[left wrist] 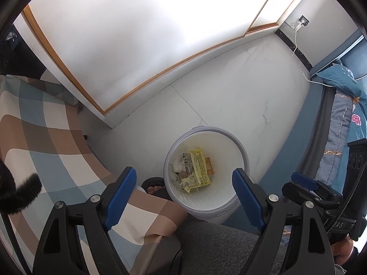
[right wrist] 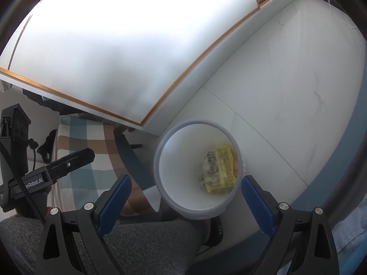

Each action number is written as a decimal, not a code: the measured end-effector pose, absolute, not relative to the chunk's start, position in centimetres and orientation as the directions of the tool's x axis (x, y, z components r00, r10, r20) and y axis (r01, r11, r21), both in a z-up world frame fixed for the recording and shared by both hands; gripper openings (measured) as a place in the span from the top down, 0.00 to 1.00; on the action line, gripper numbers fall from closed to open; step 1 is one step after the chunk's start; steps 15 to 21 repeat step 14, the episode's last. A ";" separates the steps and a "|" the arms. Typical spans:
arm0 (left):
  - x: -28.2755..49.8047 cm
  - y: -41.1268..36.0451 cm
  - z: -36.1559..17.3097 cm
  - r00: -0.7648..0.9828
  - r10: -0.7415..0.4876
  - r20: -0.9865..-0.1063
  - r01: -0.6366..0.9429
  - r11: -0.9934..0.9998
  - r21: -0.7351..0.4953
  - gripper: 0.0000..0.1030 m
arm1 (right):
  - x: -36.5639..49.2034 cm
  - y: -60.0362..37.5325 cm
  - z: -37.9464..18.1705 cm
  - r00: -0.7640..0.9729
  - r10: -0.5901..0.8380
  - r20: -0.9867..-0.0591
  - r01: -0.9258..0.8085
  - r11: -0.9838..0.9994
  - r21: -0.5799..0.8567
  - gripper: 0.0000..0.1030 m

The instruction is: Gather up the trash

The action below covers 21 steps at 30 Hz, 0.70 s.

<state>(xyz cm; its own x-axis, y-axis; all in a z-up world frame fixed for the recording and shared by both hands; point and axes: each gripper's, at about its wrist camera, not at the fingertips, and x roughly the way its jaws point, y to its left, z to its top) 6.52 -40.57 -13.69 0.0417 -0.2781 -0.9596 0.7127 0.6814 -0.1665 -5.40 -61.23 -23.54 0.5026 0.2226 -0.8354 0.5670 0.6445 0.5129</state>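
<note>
**Trash in the bin, both grippers empty above it**

We judge the task near its end: a yellow snack wrapper (left wrist: 197, 169) and other crumpled packets lie at the bottom of the white trash bin (left wrist: 231, 202), and we see no loose litter on the pale floor tiles (left wrist: 240, 87). The left gripper (left wrist: 183, 188) stands wide with nothing between its pads; the wrapper sits lower centre of frame, far below and between the fingertips. The right gripper (right wrist: 185, 191) is likewise spread and empty, with the bin between its blue pads.
</note>
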 end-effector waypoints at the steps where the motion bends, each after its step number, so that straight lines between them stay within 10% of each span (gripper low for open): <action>1: 6.6 -40.5 -13.7 0.042 -0.280 -0.959 0.711 0.683 -0.168 0.19 | -5.4 -61.2 -23.6 0.502 0.223 -0.835 0.569 0.643 0.513 0.06; 21: 7.0 -39.6 -12.4 0.124 -0.337 -0.933 0.707 0.690 -0.155 0.19 | -4.9 -60.7 -23.3 0.499 0.217 -0.839 0.567 0.650 0.505 0.06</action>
